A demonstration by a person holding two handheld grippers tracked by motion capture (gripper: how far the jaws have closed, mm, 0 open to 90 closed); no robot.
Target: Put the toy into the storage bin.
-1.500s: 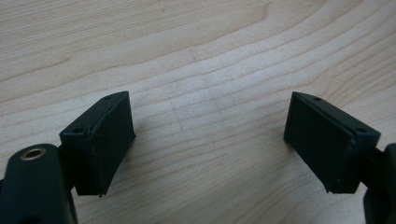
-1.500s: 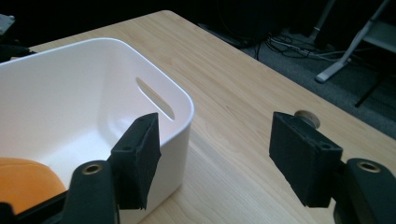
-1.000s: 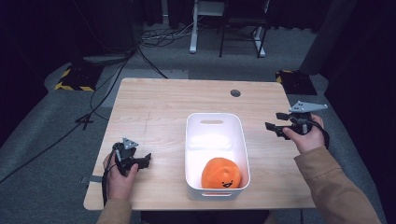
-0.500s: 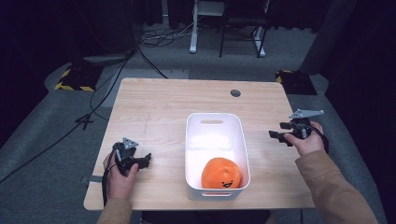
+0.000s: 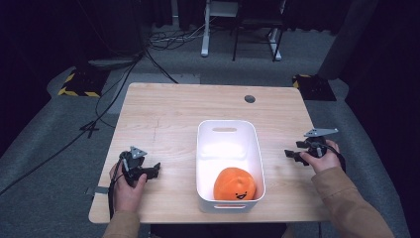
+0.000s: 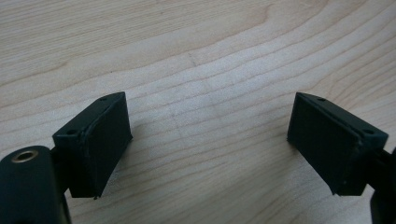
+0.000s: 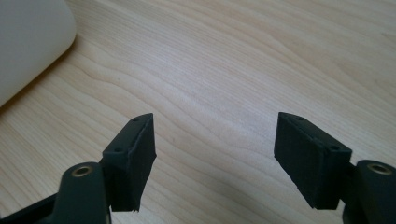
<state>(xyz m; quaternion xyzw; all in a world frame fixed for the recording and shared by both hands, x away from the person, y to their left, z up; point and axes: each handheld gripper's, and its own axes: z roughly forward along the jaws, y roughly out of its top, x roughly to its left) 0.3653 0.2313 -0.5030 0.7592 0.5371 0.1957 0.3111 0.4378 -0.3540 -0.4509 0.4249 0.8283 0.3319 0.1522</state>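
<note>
1. Left tool (image 5: 154, 171) rests low on the worktop (image 5: 168, 114), well apart from the bin; in the left gripper view its jaws stand wide with only bare wood between them, so it holds nothing. I judge it is parked there so it stays out of the way.
2. White bin (image 5: 206, 163) stands in the middle of the worktop, between both hands. The orange plush toy (image 5: 235, 184) lies inside it, at the near end, so the toy looks already stored.
3. Right tool (image 5: 289, 154) is just above the worktop beside the bin's right wall; its jaws are also well apart and empty, probably going to a resting place.
</note>
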